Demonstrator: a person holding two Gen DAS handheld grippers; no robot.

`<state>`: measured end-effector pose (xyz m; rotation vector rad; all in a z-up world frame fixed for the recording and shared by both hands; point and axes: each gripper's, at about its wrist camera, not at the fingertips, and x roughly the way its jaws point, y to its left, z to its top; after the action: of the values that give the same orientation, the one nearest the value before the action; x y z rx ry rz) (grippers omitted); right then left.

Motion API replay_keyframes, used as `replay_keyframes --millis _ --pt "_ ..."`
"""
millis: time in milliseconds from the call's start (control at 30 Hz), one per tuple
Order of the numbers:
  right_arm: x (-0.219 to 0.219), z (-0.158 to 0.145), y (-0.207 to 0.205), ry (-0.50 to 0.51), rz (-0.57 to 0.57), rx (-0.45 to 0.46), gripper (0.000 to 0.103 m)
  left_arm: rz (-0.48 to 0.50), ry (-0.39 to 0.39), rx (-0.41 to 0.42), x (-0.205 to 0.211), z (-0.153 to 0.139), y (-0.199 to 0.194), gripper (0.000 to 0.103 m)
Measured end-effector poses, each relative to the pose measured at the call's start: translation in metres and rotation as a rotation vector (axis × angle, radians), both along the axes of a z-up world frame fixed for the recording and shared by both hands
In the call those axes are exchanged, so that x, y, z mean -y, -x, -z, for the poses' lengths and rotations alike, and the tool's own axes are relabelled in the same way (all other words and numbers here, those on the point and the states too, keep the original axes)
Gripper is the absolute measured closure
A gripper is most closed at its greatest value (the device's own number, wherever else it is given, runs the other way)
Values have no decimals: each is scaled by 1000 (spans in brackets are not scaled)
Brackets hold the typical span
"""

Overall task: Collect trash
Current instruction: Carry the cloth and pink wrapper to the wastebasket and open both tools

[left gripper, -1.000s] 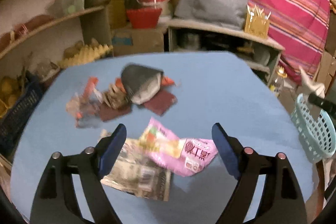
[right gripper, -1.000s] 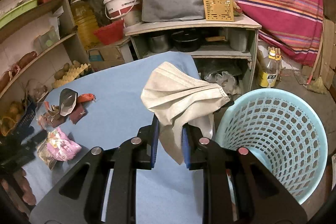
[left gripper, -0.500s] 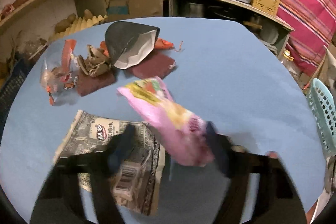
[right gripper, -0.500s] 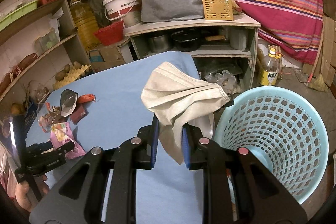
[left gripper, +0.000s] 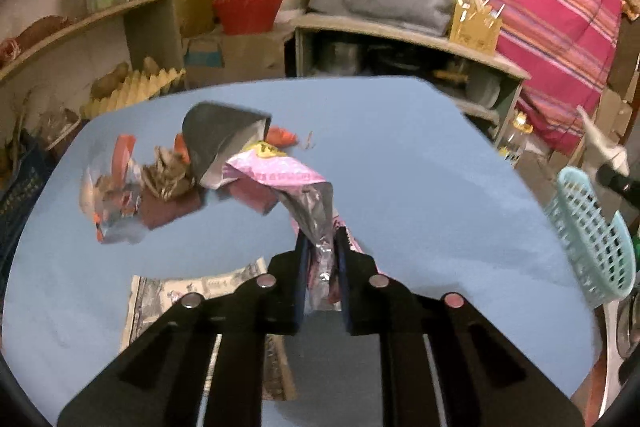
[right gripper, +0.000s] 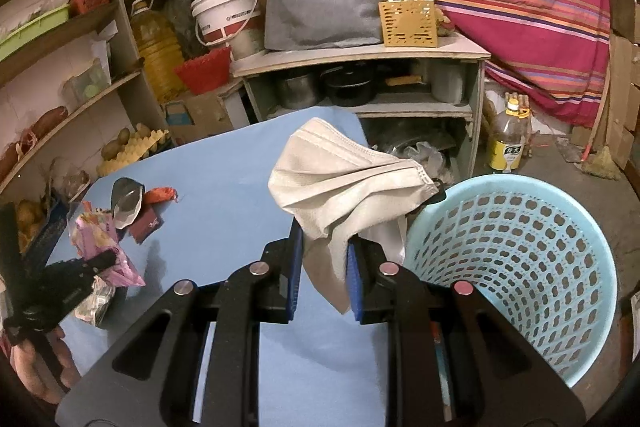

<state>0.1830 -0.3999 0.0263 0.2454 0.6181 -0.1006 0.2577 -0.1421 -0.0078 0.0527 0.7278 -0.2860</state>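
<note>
Pink wrapper (left gripper: 280, 175) pinched between just-closed left tongs (left gripper: 322, 247).

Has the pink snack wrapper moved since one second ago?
Yes. The pink snack wrapper lay flat beside the newspaper; the left gripper, just closing, now pinches it, lifted.

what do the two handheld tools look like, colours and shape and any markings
Both look alike. The left tool and right tool are matte black, built from flat angular linkage arms with slot-shaped cutouts. Round silver pivot pins sit along each arm. The straight fingers carry blue pads on their inner faces. No cables show. In the right wrist view the left tool's body bears small pale lettering, too small to read.
</note>
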Motion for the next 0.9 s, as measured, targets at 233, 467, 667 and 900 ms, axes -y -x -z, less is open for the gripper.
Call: replay_keyframes --millis 233,467,667,900 --pt "31 -7 16 15 70 22 83 59 21 94 37 -31 12 89" --pt "77 -9 42 53 168 36 83 143 46 155 95 -50 25 89" --pt "120 -3 68 61 237 42 83 242 76 165 159 -54 34 89" --pt "148 5 86 39 256 50 83 364 80 173 236 -52 52 89"
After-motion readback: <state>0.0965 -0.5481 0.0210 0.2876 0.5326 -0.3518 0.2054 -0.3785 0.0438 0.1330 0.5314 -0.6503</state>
